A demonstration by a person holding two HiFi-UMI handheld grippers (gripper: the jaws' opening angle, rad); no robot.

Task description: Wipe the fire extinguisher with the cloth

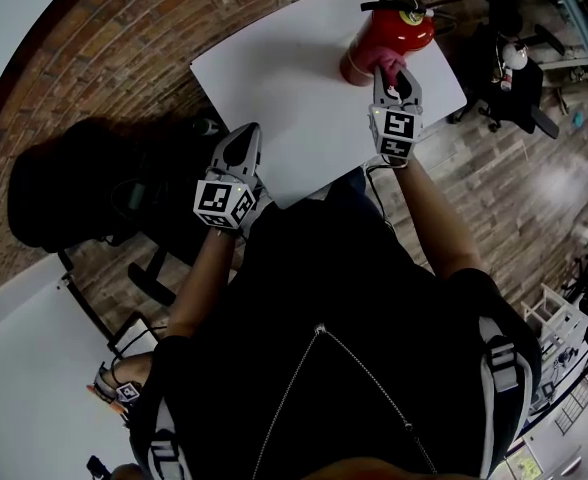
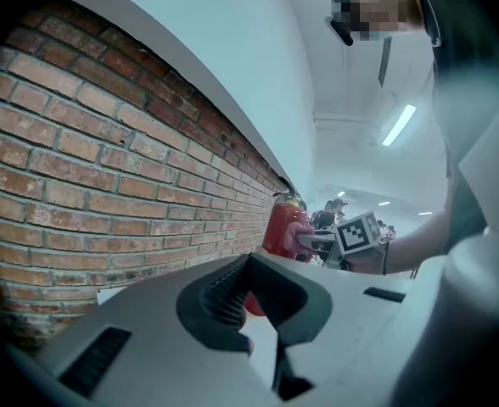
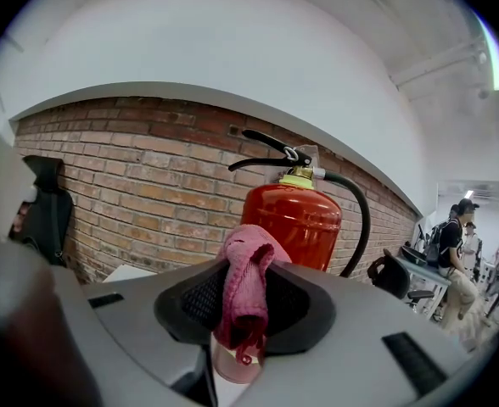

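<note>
A red fire extinguisher [image 1: 387, 33] with a black handle and hose stands upright near the far right corner of a white table [image 1: 274, 88]. In the right gripper view the red fire extinguisher [image 3: 296, 219] rises just past the jaws. My right gripper [image 1: 394, 70] is shut on a pink cloth [image 3: 245, 291], which bunches up between the jaws right in front of the red body. My left gripper [image 1: 242, 148] hovers at the table's near edge, shut with nothing in it. The left gripper view shows the extinguisher [image 2: 282, 227] and the pink cloth [image 2: 300, 237] against it.
A brick floor surrounds the table. A dark chair [image 1: 84, 193] stands to the left, and a black chair [image 1: 509, 78] with desks lies at the right. Another white table [image 1: 24, 368] is at the lower left. People [image 3: 457, 244] stand in the background.
</note>
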